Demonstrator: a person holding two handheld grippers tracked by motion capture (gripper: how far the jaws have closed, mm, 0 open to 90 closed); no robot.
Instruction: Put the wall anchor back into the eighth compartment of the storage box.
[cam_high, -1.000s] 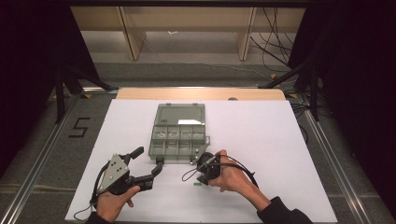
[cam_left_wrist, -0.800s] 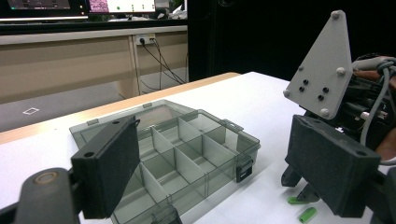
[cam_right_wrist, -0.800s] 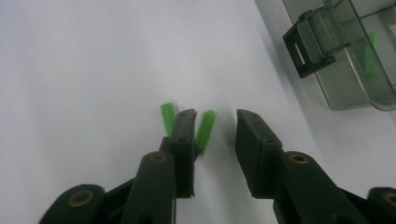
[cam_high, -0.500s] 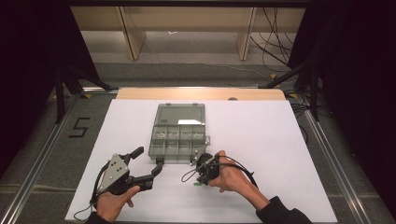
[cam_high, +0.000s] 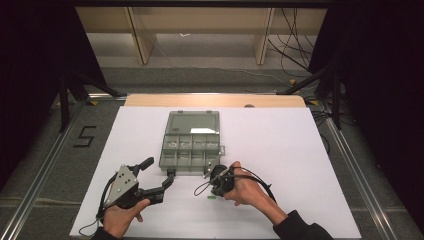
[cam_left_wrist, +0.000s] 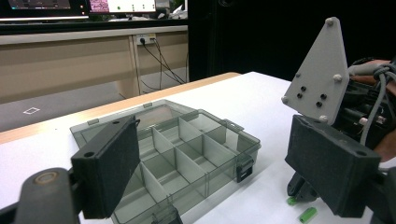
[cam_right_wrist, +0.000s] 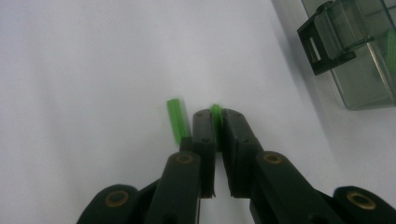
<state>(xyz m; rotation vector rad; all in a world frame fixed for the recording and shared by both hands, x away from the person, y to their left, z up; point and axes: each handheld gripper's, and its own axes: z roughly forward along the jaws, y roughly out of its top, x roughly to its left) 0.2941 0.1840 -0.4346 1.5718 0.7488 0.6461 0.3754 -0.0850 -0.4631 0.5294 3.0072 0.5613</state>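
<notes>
The right claw (cam_right_wrist: 215, 122) is closed on a small green piece (cam_right_wrist: 215, 112), pinched between its two jaw tips so that only the piece's top end pokes out above them. The claw points down at the white table (cam_right_wrist: 93, 60), tips at or just above its surface. A second green piece (cam_right_wrist: 175, 120), a short ribbed stick, lies on the table just beside the claw's left jaw, touching or nearly touching its outer side. Ahead and to the right of the claw sits the near corner of a clear grey compartment box (cam_right_wrist: 369, 70), with a black latch (cam_right_wrist: 324, 44) on its front wall.

In the high view the right claw (cam_high: 216, 184) is held by the person's right hand (cam_high: 247, 189) just in front of the box's (cam_high: 191, 145) near right corner, with a green speck (cam_high: 212, 197) on the table under it.

The left claw (cam_left_wrist: 224, 163) stands wide open and holds nothing; its jaws frame the box (cam_left_wrist: 187, 154), which lies open just ahead with its lid laid back flat and dividers forming rows of compartments. Beyond the left claw's right jaw, the other gripper's grey three-cornered plate (cam_left_wrist: 320, 74) stands up, and two green pieces lie on the table below it: one (cam_left_wrist: 308, 214) free, one (cam_left_wrist: 292, 200) at that claw's tips. In the high view the left claw (cam_high: 161, 175) rests in front of the box's near left corner, its farther jaw tip close to the front wall.
</notes>
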